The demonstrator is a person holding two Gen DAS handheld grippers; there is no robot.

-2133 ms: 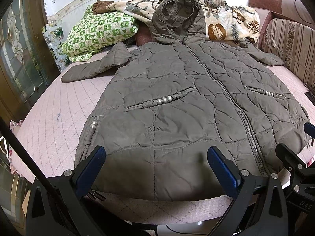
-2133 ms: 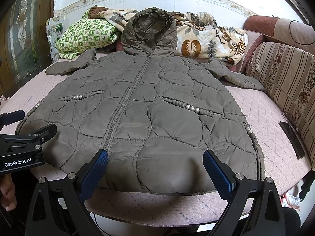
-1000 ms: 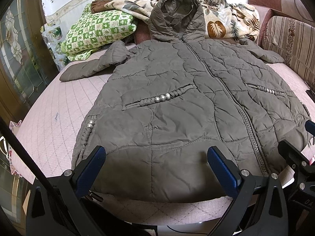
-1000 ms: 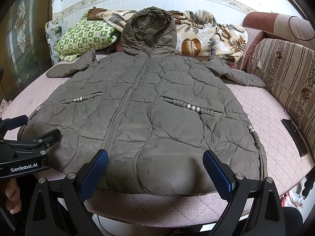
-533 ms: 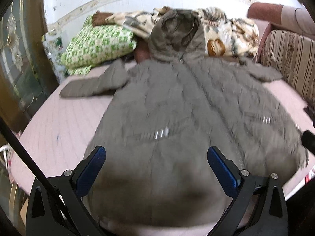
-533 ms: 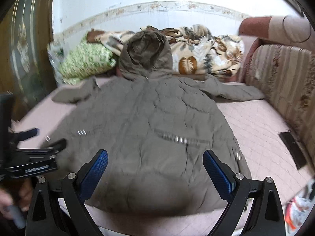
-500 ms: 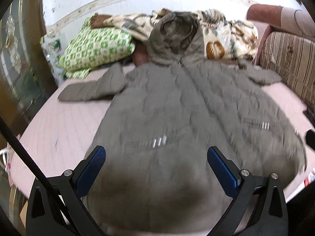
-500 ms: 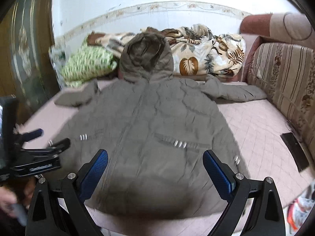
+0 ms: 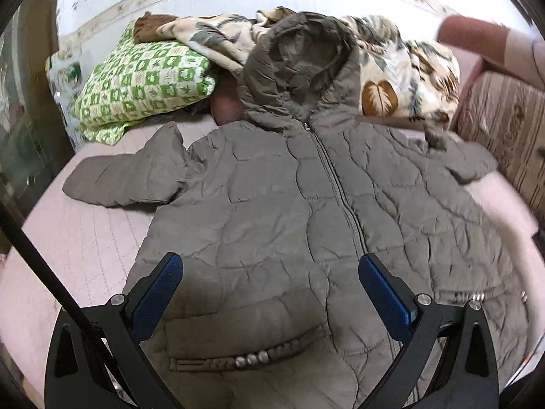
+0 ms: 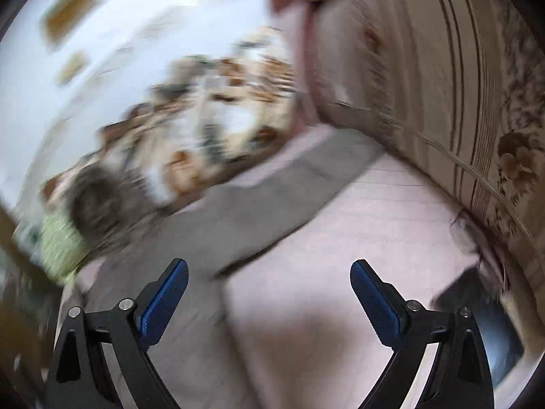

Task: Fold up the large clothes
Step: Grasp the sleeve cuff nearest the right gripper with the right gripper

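A large grey-brown quilted hooded coat (image 9: 282, 211) lies flat, front up and zipped, on the pink bed (image 9: 85, 238). Its left sleeve (image 9: 126, 177) points out to the left and its hood (image 9: 299, 68) rests on the bedding at the back. My left gripper (image 9: 270, 289) is open and empty above the coat's middle. In the blurred right wrist view my right gripper (image 10: 269, 293) is open and empty above the coat's right side, with the right sleeve (image 10: 306, 180) stretching toward the sofa.
A green checked pillow (image 9: 143, 81) and a leaf-print blanket (image 9: 402, 71) lie at the back of the bed. A striped sofa (image 10: 460, 85) runs along the right side. A dark flat object (image 10: 487, 323) lies on the bed by the sofa.
Both grippers have moved forward from the coat's hem over the coat. The right gripper has swung to the right toward the right sleeve and sofa. Both stay open.
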